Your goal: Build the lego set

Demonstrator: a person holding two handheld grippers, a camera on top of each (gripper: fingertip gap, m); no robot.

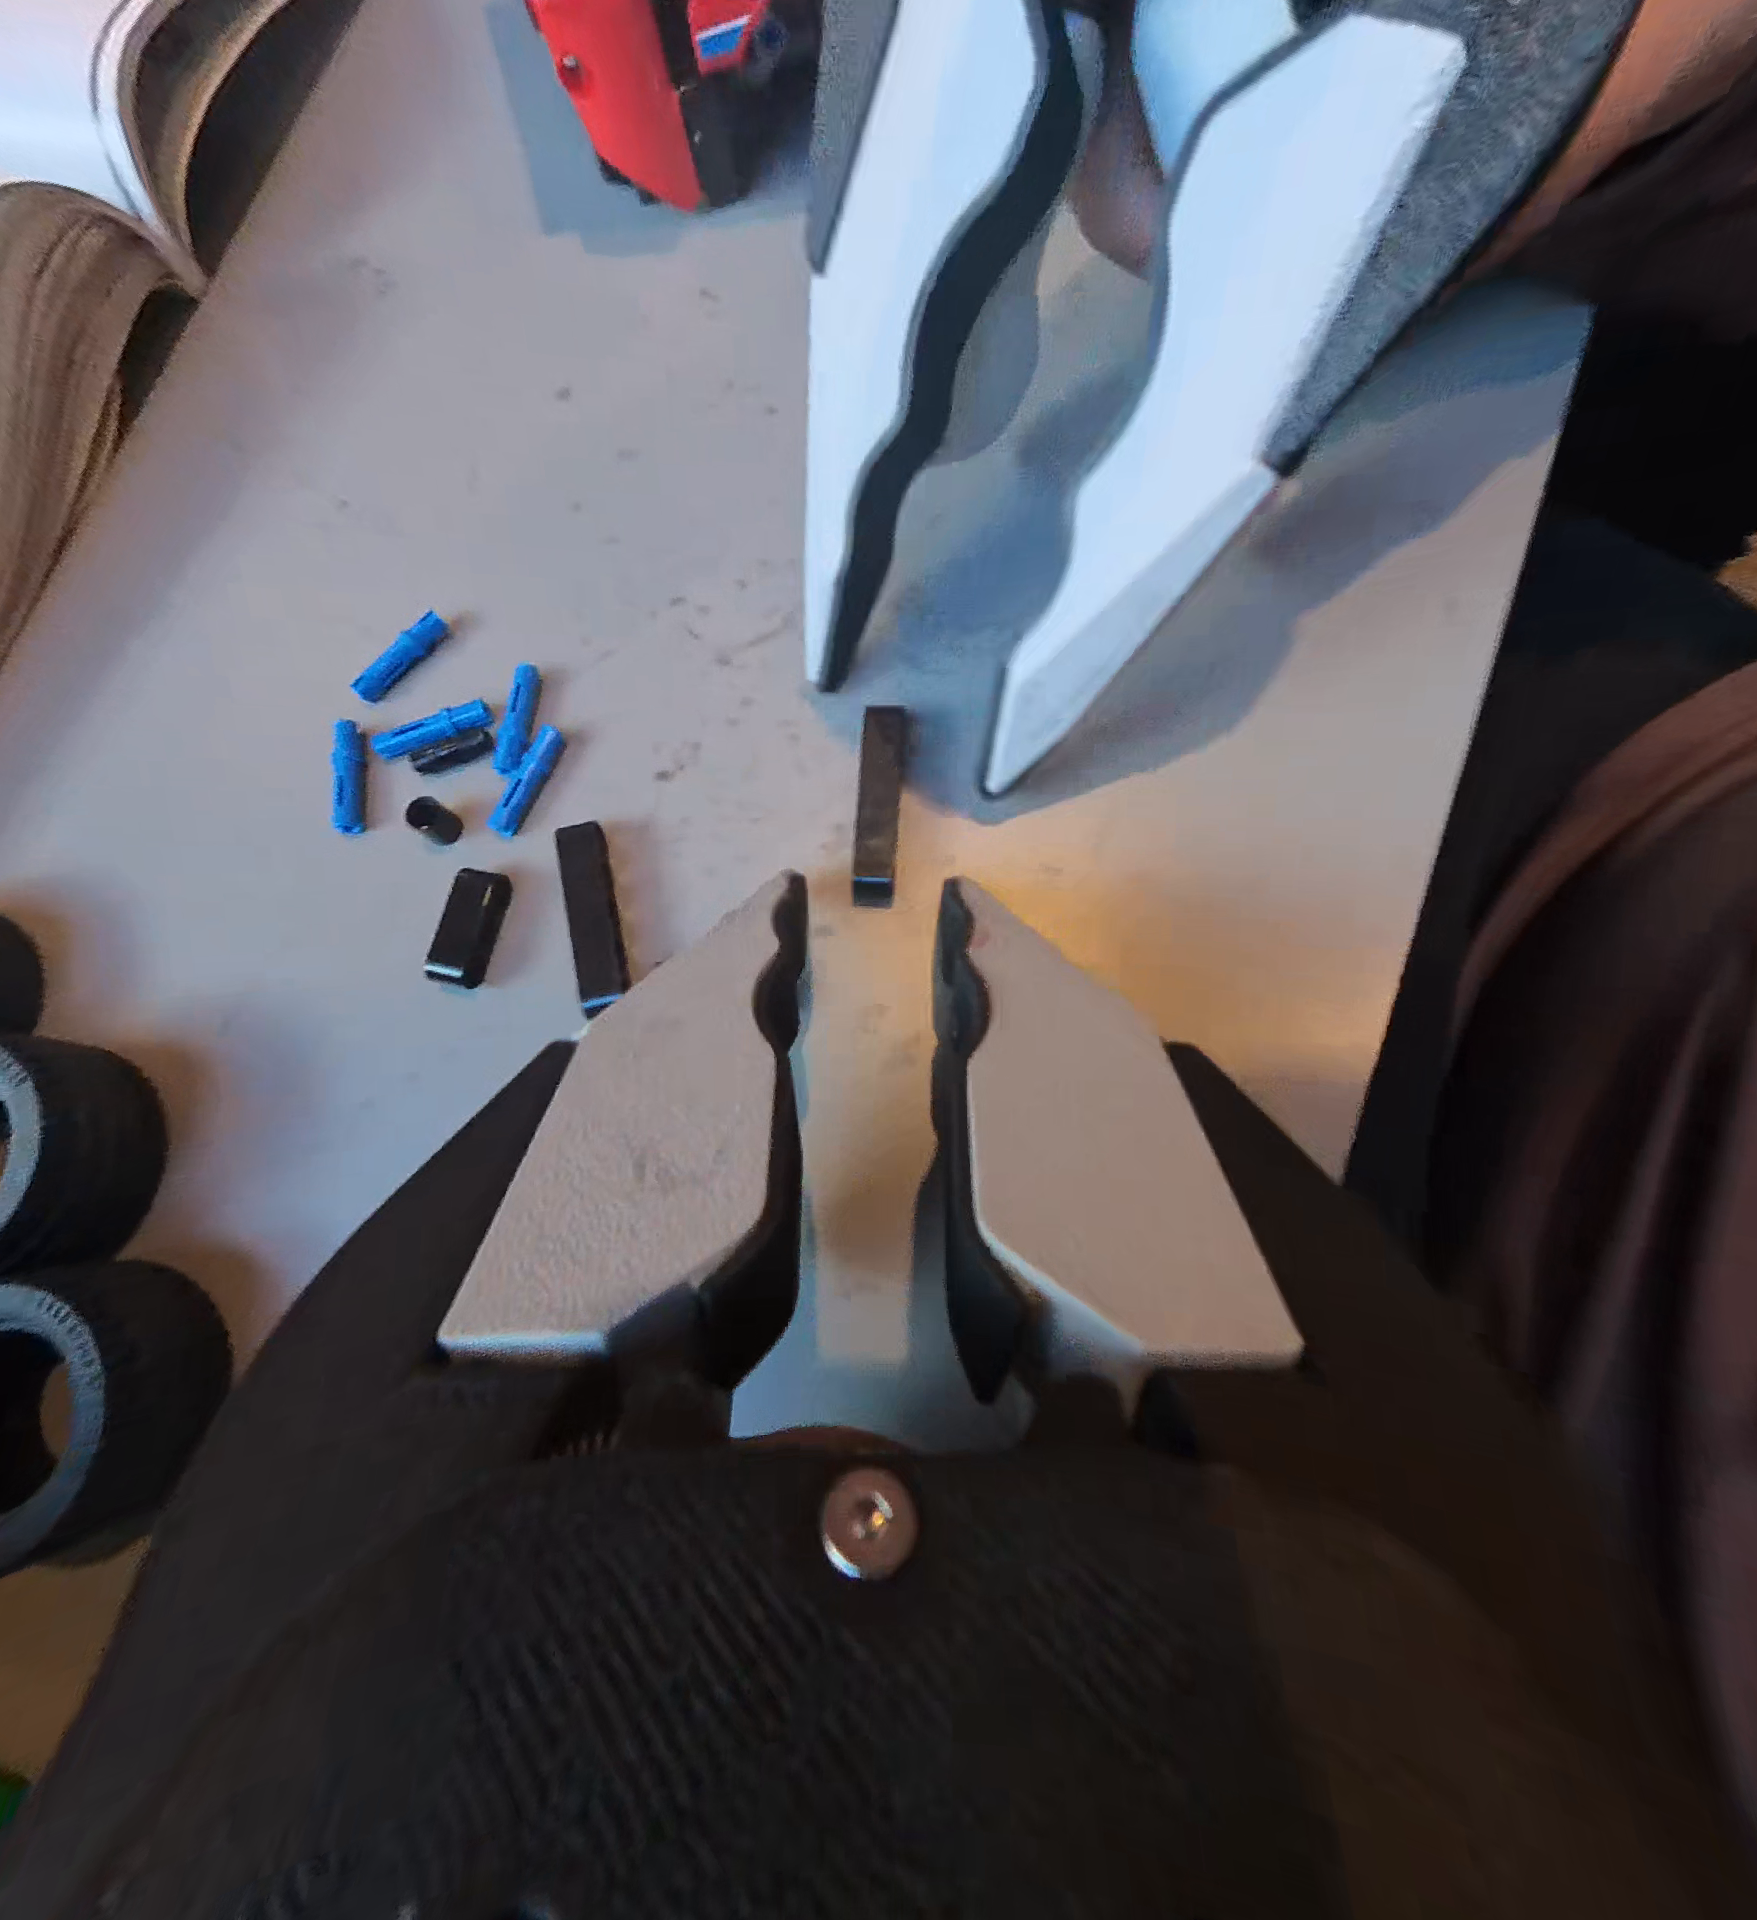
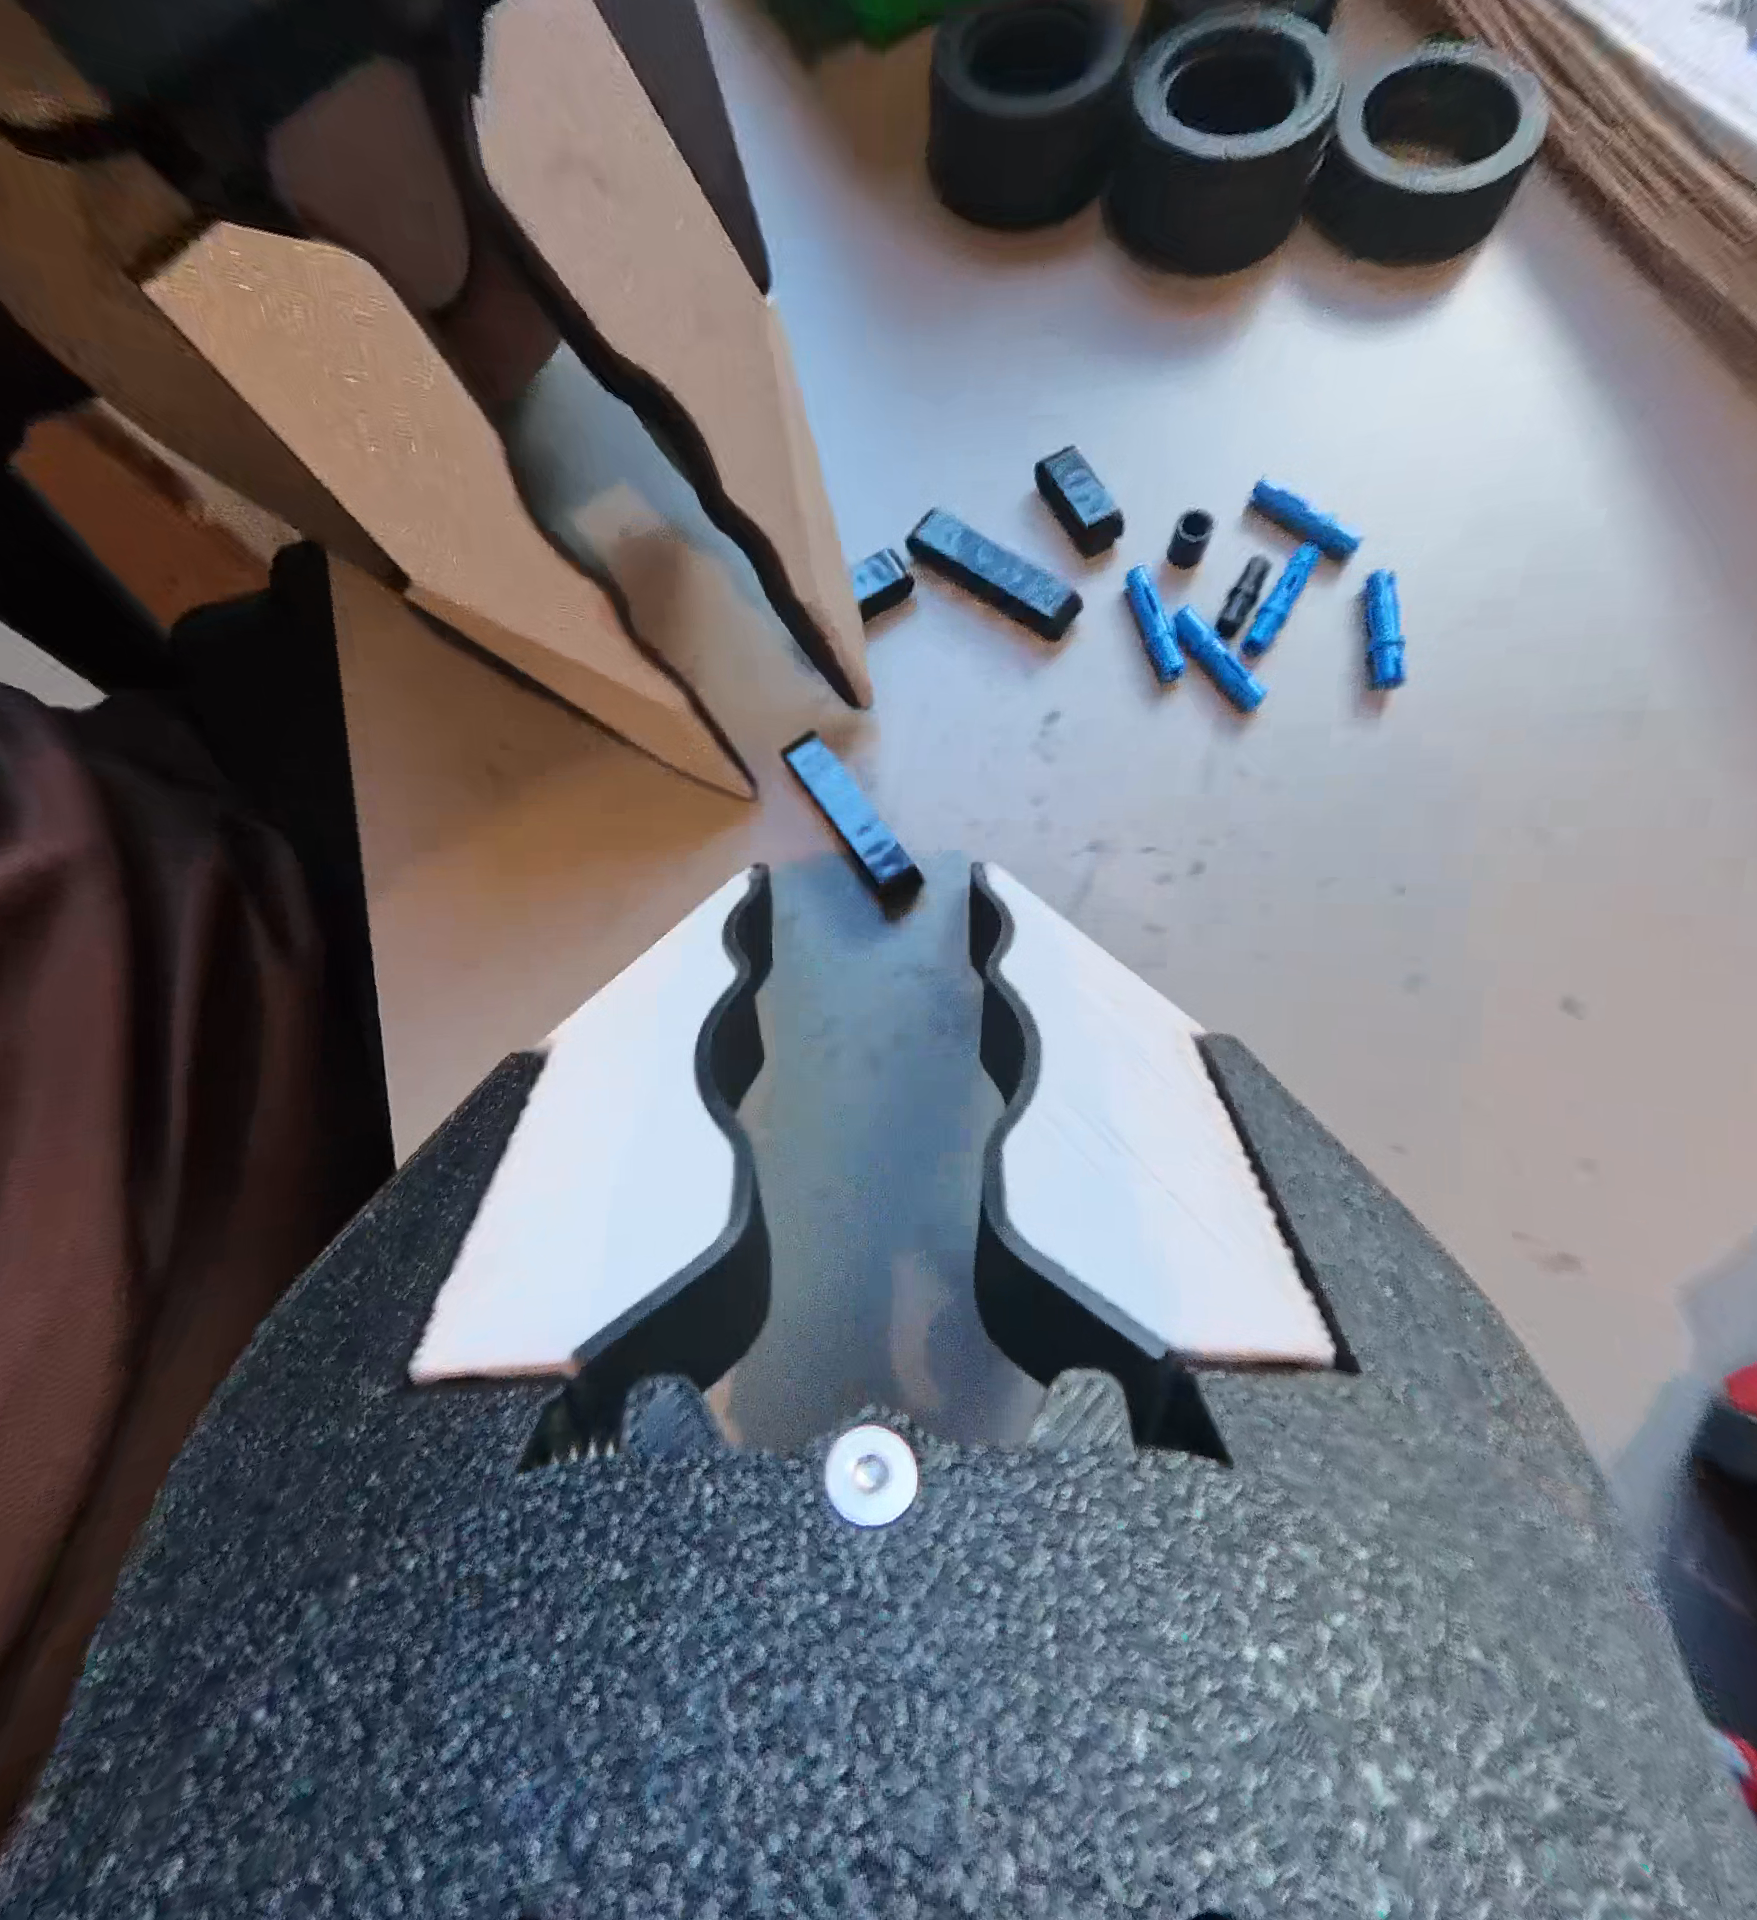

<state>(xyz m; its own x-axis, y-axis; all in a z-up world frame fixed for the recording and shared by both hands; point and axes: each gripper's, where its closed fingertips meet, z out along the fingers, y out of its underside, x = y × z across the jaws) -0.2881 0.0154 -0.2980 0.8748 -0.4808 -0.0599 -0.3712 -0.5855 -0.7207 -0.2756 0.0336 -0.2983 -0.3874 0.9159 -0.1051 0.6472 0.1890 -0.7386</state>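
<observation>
Left gripper [image 1: 872, 894] jaws part-open, empty; right gripper [image 2: 869, 883] likewise. Black beam [image 1: 878, 805] flat on bench [image 1: 541, 416] between both tips. Risk: thin beam skids or flips if pinched off-centre.

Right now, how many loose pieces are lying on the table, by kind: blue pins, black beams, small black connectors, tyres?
blue pins: 5
black beams: 4, one partly hidden
small black connectors: 2
black tyres: 3
Total: 14
</observation>
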